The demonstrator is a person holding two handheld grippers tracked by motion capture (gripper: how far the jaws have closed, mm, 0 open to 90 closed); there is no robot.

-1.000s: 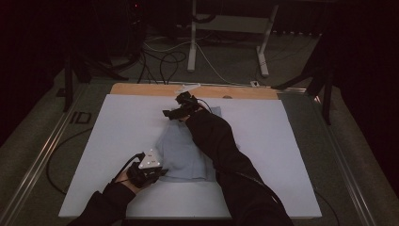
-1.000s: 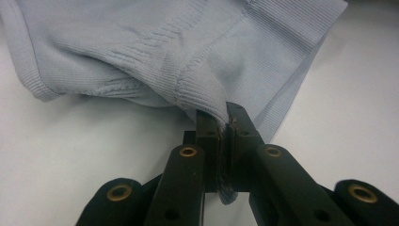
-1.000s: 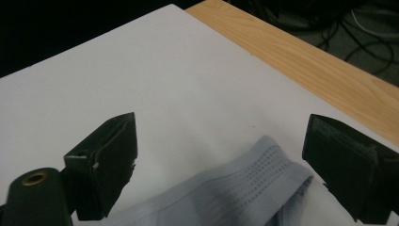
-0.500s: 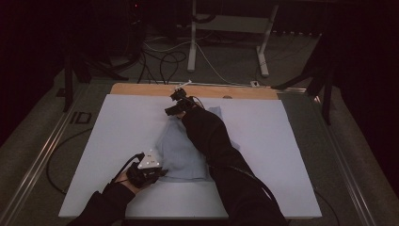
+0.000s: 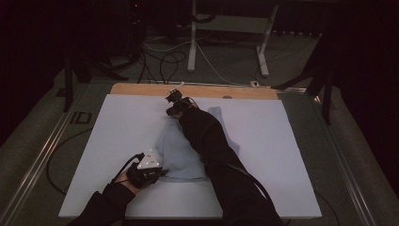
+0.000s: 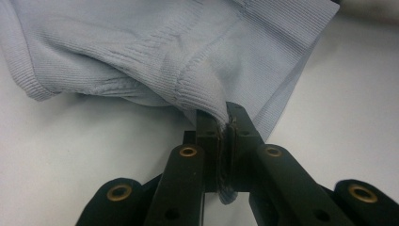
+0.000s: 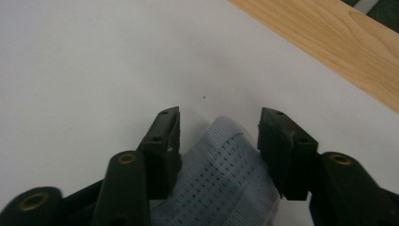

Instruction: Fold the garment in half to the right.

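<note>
A pale blue-grey ribbed knit garment [image 5: 181,150] lies rumpled near the middle of the white table top, stretching from its near left corner to a far corner close to the table's wooden far edge.

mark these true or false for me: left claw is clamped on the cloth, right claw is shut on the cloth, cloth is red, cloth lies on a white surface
The left claw is clamped on the cloth: true.
The right claw is shut on the cloth: false. Its jaws have just been closing, with a cloth corner between them, but the pads stand apart from it.
The cloth is red: false, it is pale blue-grey.
The cloth lies on a white surface: true.
</note>
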